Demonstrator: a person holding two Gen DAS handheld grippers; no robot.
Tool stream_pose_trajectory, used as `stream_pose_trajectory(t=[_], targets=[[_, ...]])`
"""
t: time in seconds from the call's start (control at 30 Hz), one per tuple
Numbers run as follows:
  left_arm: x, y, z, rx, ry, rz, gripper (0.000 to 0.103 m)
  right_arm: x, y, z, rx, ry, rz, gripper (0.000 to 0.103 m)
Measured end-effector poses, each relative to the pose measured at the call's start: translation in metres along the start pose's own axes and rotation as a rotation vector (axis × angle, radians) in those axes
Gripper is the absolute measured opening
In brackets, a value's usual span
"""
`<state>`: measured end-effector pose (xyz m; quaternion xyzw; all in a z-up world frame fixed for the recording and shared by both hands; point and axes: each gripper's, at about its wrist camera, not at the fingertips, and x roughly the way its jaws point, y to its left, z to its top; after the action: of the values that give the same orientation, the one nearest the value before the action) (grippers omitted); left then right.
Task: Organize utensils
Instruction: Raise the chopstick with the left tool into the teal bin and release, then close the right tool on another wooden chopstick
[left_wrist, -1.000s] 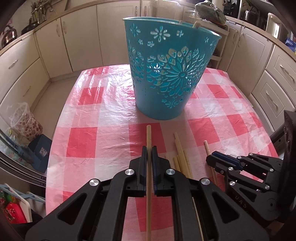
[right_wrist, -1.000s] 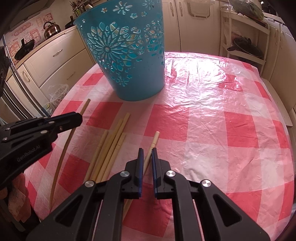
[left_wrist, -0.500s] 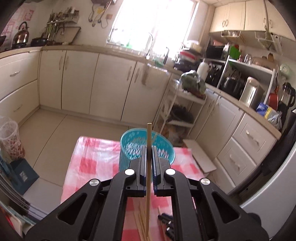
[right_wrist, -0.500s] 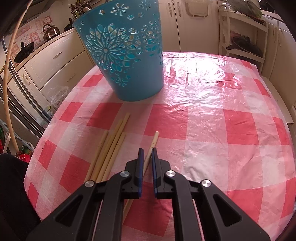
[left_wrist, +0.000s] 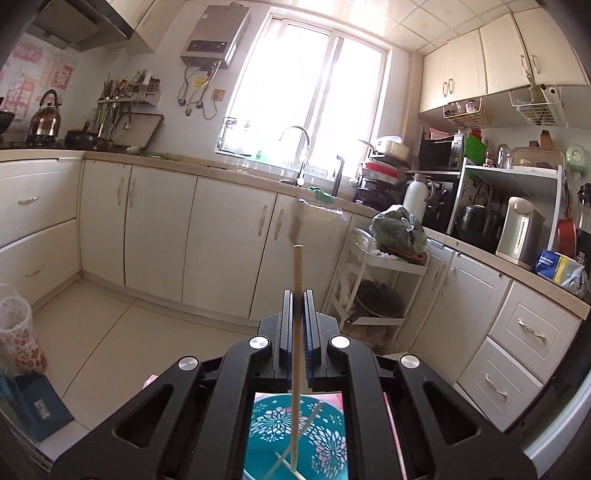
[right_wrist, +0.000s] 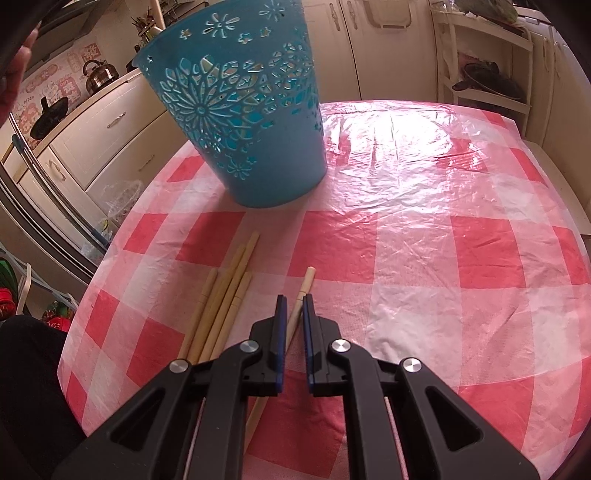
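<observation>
Chopstick (left_wrist: 297, 273) clamped upright in left hand-held gripper (left_wrist: 297, 314) — above blue basket (left_wrist: 258, 435)

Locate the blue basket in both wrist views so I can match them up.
Left wrist: blue basket at bottom centre, seen from above through the tool's frame, under the held chopstick.
Right wrist: upper left of centre, standing upright on the checked tablecloth.
Shared landmark: the white shelf rack by the cabinets.

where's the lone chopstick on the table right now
In the right wrist view, the lone chopstick lies on the checked tablecloth, between the right gripper fingers, right of the chopstick bundle.
</observation>
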<state>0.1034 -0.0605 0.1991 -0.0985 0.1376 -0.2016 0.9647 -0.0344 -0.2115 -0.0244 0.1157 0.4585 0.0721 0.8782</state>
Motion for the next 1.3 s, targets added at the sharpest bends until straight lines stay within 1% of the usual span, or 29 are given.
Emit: stream_pose_trajectory(t=[0.03,0.13,0.23,0.3,0.4,0.43,0.5,0.53,0.57,0.63,0.7,0.77,0.8,0.9,1.0,1.07,1.17,1.3], targets=[[0.008,0.000,-0.005,0.013,0.000,0.015,0.005,0.000,0.000,0.000,0.000,0.000,0.001,0.009],[0.028,0.002,-0.025,0.016,0.046,0.033,0.005,0.000,0.000,0.000,0.003,0.002,0.005,0.009],[0.042,0.005,-0.052,0.038,0.116,0.057,0.005,0.000,0.000,0.001,0.007,0.005,0.008,0.009],[0.050,0.008,-0.068,0.051,0.177,0.075,0.005,0.000,0.000,0.001,0.002,0.006,0.005,0.009],[0.048,0.015,-0.086,0.060,0.240,0.098,0.006,0.001,0.003,0.001,-0.008,0.005,-0.005,0.009],[0.043,0.018,-0.090,0.059,0.252,0.101,0.008,0.001,0.004,0.001,-0.011,0.004,-0.009,0.009],[0.027,0.025,-0.094,0.053,0.264,0.118,0.020,0.001,0.007,0.000,-0.021,-0.001,-0.018,0.009],[0.018,0.030,-0.095,0.044,0.264,0.126,0.035,0.002,0.009,-0.001,-0.030,-0.004,-0.024,0.010],[0.008,0.035,-0.096,0.031,0.261,0.136,0.047,0.002,0.011,-0.001,-0.040,-0.007,-0.033,0.009],[-0.012,0.046,-0.096,0.013,0.258,0.149,0.052,0.002,0.016,-0.002,-0.070,-0.009,-0.057,0.009],[-0.028,0.057,-0.099,-0.005,0.270,0.159,0.055,0.003,0.022,-0.004,-0.113,-0.009,-0.086,0.009],[-0.041,0.070,-0.104,-0.031,0.277,0.170,0.060,0.003,0.025,-0.005,-0.127,-0.008,-0.090,0.009],[-0.046,0.076,-0.106,-0.045,0.279,0.177,0.061,0.003,0.023,-0.005,-0.124,-0.004,-0.083,0.008],[-0.056,0.098,-0.118,-0.100,0.305,0.195,0.062,-0.004,0.017,-0.008,-0.076,0.012,-0.027,0.006],[-0.058,0.114,-0.124,-0.150,0.322,0.216,0.062,-0.026,0.018,-0.006,-0.060,-0.020,0.023,0.006],[-0.059,0.118,-0.123,-0.167,0.317,0.214,0.062,-0.047,0.020,0.000,-0.044,-0.068,0.061,0.006],[-0.061,0.114,-0.122,-0.150,0.306,0.205,0.064,-0.080,0.021,0.012,-0.006,-0.151,0.129,0.006],[-0.058,0.108,-0.124,-0.145,0.315,0.191,0.066,-0.120,0.018,0.043,0.057,-0.280,0.226,0.006]])
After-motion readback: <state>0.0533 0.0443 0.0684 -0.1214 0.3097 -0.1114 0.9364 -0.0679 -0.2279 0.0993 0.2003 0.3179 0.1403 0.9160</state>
